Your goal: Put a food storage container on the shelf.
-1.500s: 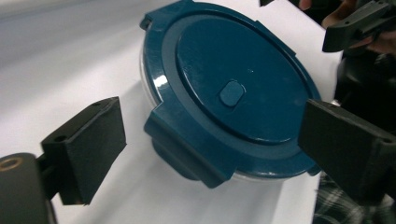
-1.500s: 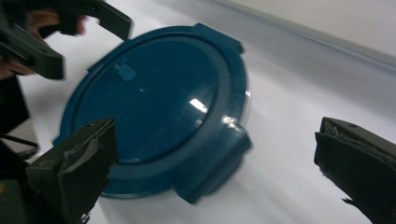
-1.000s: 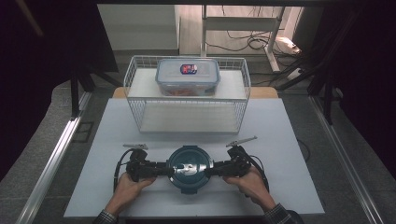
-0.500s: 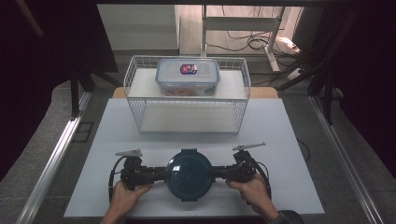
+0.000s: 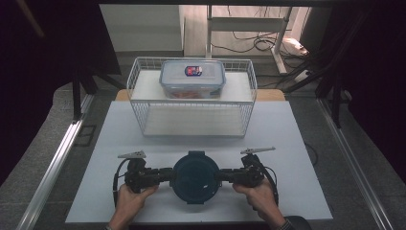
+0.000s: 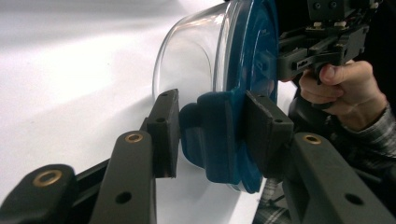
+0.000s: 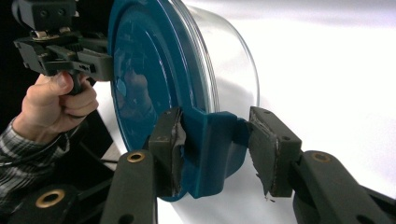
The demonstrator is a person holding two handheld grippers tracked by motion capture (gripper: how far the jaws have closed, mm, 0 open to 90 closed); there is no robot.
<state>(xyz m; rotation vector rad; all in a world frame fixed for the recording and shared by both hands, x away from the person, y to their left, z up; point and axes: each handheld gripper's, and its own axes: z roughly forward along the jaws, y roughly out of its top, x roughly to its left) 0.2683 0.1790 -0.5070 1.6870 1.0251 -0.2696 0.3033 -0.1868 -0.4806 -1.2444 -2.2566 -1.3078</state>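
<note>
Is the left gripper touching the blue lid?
Touching. In the left gripper view, the gripper has one pad pressed against the lid's latch tab; the other pad stands just clear of it.

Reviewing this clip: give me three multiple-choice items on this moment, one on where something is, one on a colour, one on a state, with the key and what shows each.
1. Where is the rectangular lidded container?
A. Inside the white wire basket, on its raised shelf
B. On the table in front of the basket
C. On the floor

2. What colour is the lid of the round glass container?
A. Red
B. Dark blue
C. Yellow

3. How do the left gripper and right gripper stand at the lid's latch tabs?
A. Both far from the lid
B. One on a tab, one resting on the table
C. Each with its jaws either side of a tab

Key: 1 A, the high view shows it on the shelf inside the basket; 2 B, all views show a dark blue lid; 3 C, each gripper view shows a tab between the jaws.
</note>
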